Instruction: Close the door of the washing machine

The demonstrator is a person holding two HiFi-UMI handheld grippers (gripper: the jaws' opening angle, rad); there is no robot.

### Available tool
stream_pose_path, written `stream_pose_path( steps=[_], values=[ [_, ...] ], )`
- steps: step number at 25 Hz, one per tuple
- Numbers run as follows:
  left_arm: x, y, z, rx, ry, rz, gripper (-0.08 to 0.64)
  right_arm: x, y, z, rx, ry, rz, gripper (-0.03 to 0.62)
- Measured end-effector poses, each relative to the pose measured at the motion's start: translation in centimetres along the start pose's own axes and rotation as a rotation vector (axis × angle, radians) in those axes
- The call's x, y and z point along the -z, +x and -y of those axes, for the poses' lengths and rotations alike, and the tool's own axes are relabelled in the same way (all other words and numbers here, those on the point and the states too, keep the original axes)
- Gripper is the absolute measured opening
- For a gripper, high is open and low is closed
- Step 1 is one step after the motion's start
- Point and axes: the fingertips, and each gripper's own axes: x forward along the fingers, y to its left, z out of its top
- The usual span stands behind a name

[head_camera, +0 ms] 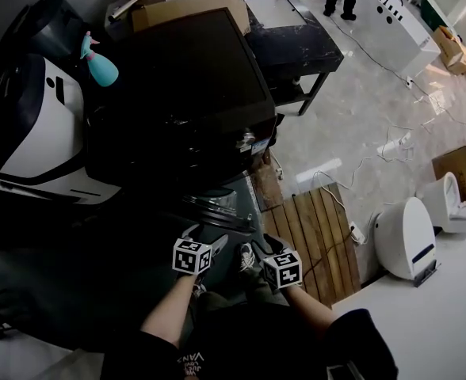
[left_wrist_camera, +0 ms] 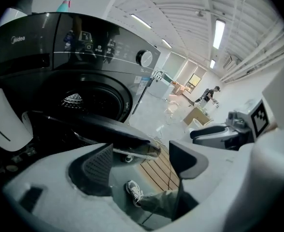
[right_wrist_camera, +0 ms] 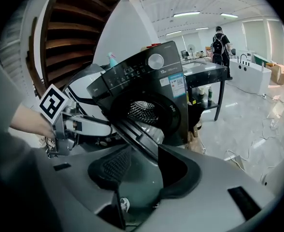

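Glossy black front-loading washing machine (head_camera: pixel 177 93) fills the upper left of the head view. Its round, dark-rimmed door (right_wrist_camera: pixel 137 134) stands swung open at lower centre, exposing the perforated steel drum (right_wrist_camera: pixel 143 111). Left gripper (left_wrist_camera: pixel 137 161): jaws spread, nothing gripped. Right gripper (right_wrist_camera: pixel 142 170): jaws spread, door edge just ahead, ungripped.

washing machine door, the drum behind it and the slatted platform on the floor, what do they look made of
Door: dark glossy plastic rim with a ribbed edge; its clear window could be glass or plastic.
Drum: bright perforated metal, likely stainless steel.
Platform: brown wooden slats, matte, with gaps between boards.
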Motion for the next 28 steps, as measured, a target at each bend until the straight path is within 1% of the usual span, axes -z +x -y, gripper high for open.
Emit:
stream_pose_path(
  steps=[4,8,9,11,14,19,24,28],
  values=[
    [-1.6,1.1,-0.5,-0.009,0.023,-0.012,0.347,-0.4,2.4,1.1,-0.001,0.021,-0.019,0.158],
    [-3.3,2.2,-1.2,-0.027,0.053,-0.019,0.325,-1.1,4.9,0.9,-0.03,-0.055,-0.05,0.135],
    [-3.7,2.4,-1.3,-0.034,0.06,-0.018,0.321,-1.3,5.6,0.9,-0.038,-0.049,-0.051,0.13],
    [-4.5,2.9,-1.6,-0.045,0.068,-0.011,0.313,-1.7,7.0,1.5,-0.047,0.008,-0.042,0.123],
    [-5.7,3.6,-2.3,-0.064,0.074,0.002,0.286,-2.4,8.7,2.6,-0.036,0.064,-0.032,0.106],
    [-7.7,4.4,-3.7,-0.091,0.082,0.028,0.237,-6.1,11.1,3.8,-0.003,0.095,0.032,0.062],
    [-9.3,5.2,-4.9,-0.119,0.07,0.057,0.192,-9.6,13.1,5.6,0.03,0.136,0.079,0.054],
    [-10.4,5.6,-5.7,-0.139,0.064,0.068,0.154,-10.9,14.7,7.0,0.044,0.163,0.098,0.041]
  ],
)
